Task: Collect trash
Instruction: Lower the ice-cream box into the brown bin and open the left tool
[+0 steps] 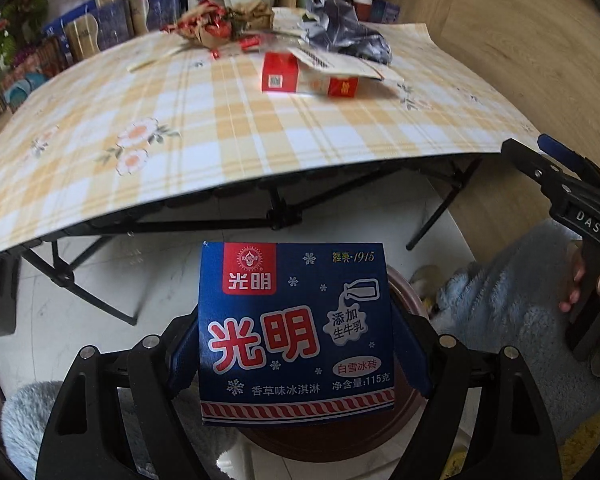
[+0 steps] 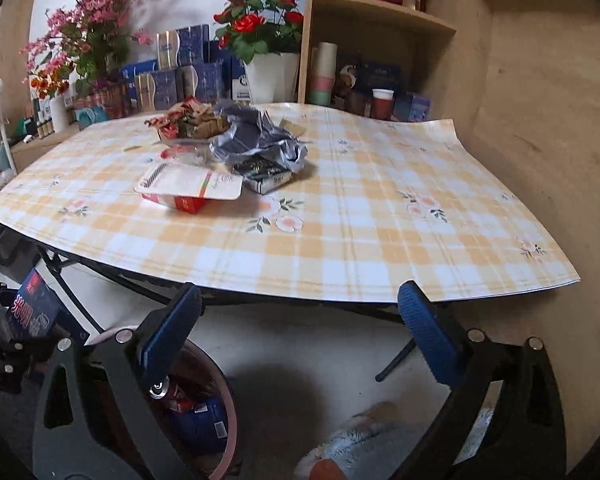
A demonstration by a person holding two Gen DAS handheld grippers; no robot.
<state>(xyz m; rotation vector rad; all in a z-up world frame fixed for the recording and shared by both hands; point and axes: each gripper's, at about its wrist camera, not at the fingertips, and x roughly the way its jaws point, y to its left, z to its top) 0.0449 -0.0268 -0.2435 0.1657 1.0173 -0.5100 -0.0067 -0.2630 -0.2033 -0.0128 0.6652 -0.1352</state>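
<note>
While over bin:
left gripper: clamped on blue ice-cream box, above brown bin at 6 o'clock.
risk: early release, box clips rim.
right gripper: released, empty.
table, 12 o'clock: red carton, grey bag left; far reach may scatter.

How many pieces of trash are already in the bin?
3 visible: a can, a red wrapper and a blue package, all low in the bin. More may be hidden behind the right gripper.
</note>
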